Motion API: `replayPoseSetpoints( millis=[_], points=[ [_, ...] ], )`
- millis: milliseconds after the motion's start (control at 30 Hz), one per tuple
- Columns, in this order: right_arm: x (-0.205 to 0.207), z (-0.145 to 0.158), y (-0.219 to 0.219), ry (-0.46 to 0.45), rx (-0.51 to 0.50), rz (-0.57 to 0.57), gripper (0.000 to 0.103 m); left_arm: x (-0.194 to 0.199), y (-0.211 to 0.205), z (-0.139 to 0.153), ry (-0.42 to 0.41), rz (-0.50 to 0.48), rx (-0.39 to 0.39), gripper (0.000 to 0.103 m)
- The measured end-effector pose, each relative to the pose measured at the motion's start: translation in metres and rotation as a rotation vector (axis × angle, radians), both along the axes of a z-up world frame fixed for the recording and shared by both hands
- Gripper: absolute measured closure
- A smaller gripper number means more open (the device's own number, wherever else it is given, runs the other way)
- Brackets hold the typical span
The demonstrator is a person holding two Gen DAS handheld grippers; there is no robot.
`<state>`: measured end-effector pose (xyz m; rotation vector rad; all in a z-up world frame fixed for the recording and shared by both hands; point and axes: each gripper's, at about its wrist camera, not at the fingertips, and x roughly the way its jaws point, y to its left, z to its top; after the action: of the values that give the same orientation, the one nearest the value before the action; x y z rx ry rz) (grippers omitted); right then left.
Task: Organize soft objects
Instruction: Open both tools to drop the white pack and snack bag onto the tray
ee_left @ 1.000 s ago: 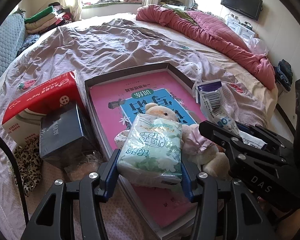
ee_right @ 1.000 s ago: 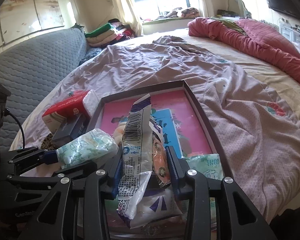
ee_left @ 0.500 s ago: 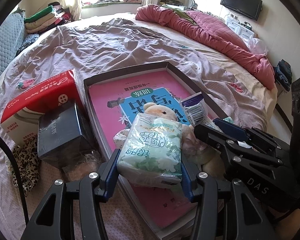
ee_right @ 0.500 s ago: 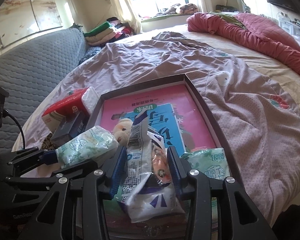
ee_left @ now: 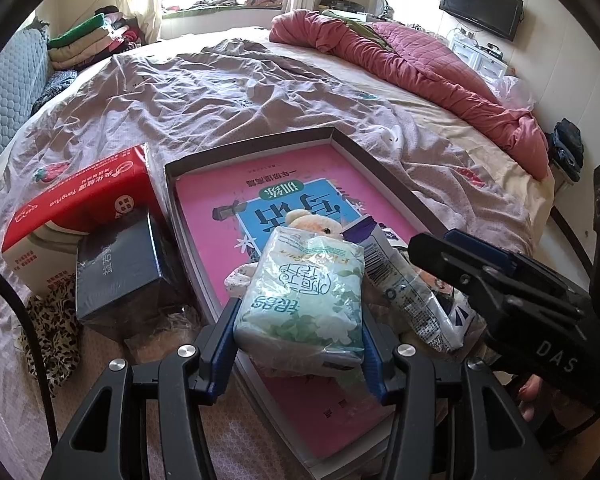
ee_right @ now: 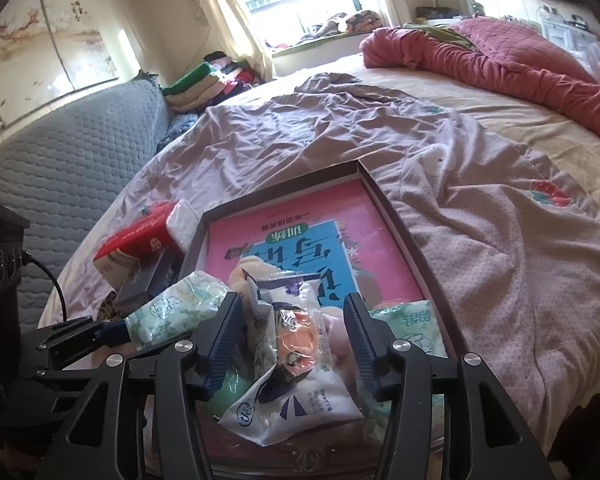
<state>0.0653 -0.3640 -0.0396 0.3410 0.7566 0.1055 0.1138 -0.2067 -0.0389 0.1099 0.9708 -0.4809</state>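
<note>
The left gripper (ee_left: 300,330) grasps a tissue pack (ee_left: 304,292). The right gripper (ee_right: 294,336) is opening around a snack bag (ee_right: 296,380). Only the right view shows a second pack (ee_right: 412,326) in the tray (ee_right: 396,216).

Tray's (ee_left: 384,172) far half lies open; boxes (ee_left: 112,256) crowd its left.

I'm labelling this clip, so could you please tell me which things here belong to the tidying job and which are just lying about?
In the job:
- green tissue pack in left gripper
- snack bag, right gripper opening
- plush bear
- tray

Lying about:
- red tissue box
- dark box
- pink quilt
- folded clothes
</note>
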Motion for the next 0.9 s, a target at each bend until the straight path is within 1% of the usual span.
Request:
replayPoseSetpoints(
  millis=[200,367,533,800,833,867,900],
  points=[
    [-0.0034,0.0054,-0.0021,0.0,-0.029,-0.018,0.045,-0.0004,-0.0016,0.0014,0.002,0.005,0.002,0.05],
    [-0.0042,0.0039,-0.0042,0.019,-0.039,-0.034,0.045,-0.0011,0.0008,0.0026,0.004,0.013,0.006,0.049],
    [-0.0041,-0.0012,-0.0018,0.05,-0.062,-0.03,0.045,-0.0025,0.0022,-0.0011,0.017,0.023,0.034,0.046],
    [-0.0068,0.0042,-0.0007,0.041,-0.083,-0.035,0.044,-0.006,0.0051,0.0014,0.013,0.027,0.043,0.039],
    [-0.0069,0.0046,-0.0009,0.044,-0.087,-0.037,0.043,-0.0062,0.0053,0.0019,0.015,0.027,0.043,0.038],
    [-0.0071,0.0048,-0.0011,0.046,-0.09,-0.039,0.036,-0.0068,0.0061,0.0027,0.015,0.026,0.042,0.038],
    [-0.0076,0.0052,-0.0011,0.046,-0.092,-0.041,0.032,-0.0071,0.0064,0.0034,0.012,0.028,0.041,0.037]
  ],
)
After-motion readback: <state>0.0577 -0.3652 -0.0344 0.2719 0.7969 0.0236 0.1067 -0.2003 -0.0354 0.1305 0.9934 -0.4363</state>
